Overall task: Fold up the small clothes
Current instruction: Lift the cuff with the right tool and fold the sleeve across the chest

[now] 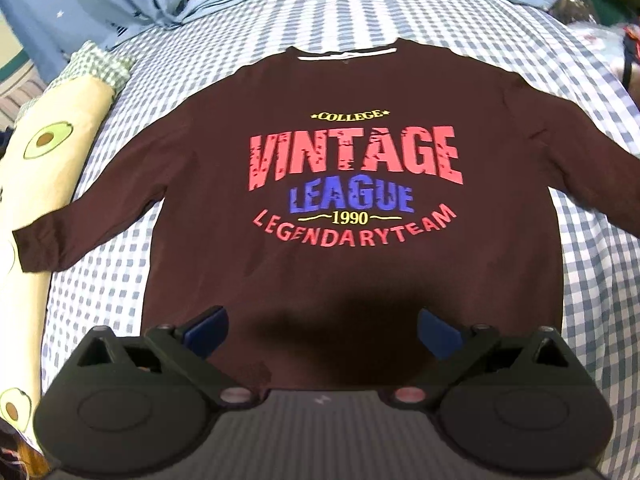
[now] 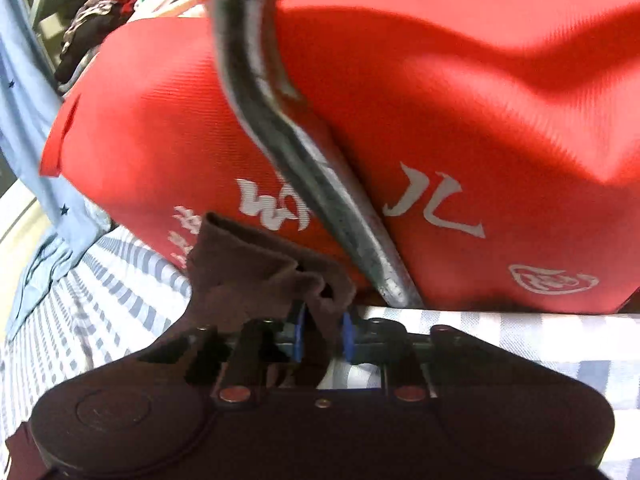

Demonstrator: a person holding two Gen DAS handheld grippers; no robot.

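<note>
Plainly, right hand-held gripper pinches the sleeve to fold it; left hand-held gripper hangs wide above the shirt, empty.

Bright overhead light, strong fisheye bending at edges, right view motion-blurred.

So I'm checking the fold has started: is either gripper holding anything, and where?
Right gripper pinches the shirt's sleeve cuff. Left gripper holds nothing.

One maroon shirt; one red bag; one avocado-print pillow; two grippers.
</note>
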